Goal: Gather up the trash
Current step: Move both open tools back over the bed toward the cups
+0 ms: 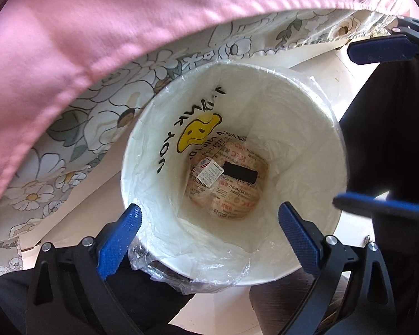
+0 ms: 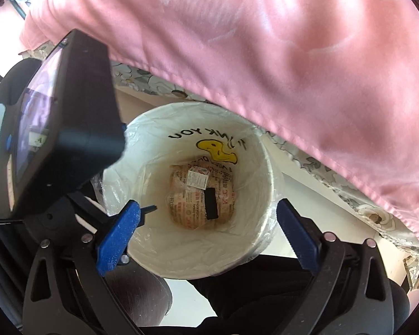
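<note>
Both claws hang over a white trash bin (image 1: 307, 128), looking straight down into it. Left gripper (image 1: 213, 227): jaws spread wide, nothing between them, blue pads (image 1: 120, 240) straddling the near rim of the bin. Right gripper (image 2: 209, 233): also wide apart and holding nothing, fingers either side of the bin's near edge.

Bin is lined with a clear plastic bag (image 1: 198, 268) printed with a yellow smiley (image 1: 199, 134) and black lettering (reads upside down). Trash sits at the bottom, ahead of and between the fingers of each claw: a crumpled printed paper wrapper (image 1: 234, 201), on top of it a small white sachet (image 1: 209, 173) and a black rectangular piece (image 1: 240, 172) just beside it.

Beyond the bin, a pink blanket (image 1: 125, 28) overhangs floral bedding (image 1: 69, 145). In the right wrist view the left gripper's black body (image 2: 69, 128) looms at left.
</note>
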Demonstrator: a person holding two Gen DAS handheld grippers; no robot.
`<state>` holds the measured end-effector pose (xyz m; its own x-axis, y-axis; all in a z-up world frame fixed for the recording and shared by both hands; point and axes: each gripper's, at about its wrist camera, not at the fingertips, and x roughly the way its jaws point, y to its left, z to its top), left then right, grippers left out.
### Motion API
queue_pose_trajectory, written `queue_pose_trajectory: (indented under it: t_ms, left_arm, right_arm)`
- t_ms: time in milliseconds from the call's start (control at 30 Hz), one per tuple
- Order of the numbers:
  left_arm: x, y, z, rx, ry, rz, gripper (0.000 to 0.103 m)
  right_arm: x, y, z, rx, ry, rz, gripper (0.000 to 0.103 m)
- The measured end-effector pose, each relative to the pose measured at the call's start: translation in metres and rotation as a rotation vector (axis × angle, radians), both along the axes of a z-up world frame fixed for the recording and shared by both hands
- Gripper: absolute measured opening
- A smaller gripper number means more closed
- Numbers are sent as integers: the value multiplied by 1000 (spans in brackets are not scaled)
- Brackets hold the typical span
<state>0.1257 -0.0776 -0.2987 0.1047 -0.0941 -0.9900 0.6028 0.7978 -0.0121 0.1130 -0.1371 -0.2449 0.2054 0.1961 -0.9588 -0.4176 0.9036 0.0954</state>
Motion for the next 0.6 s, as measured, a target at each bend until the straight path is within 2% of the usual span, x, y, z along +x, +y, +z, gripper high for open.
queue_pose_trajectory:
  t_ms: [167, 267, 433, 600]
  left_arm:
    - [-5, 6, 23, -12, -53, 27, 99]
    - [-8, 12, 45, -39, -92, 48, 99]
    - [-7, 28, 88, -54, -198, 111, 99]
    - [3, 50, 126, -91, -270, 200, 99]
  right_arm:
    - [-6, -7, 21, 27, -43, 1, 96]
    - [-12, -15, 41, 49, -115, -4, 96]
    - [-19, -36, 80, 173, -214, -6, 96]
    - [-26, -52, 116, 252, -341, 3, 96]
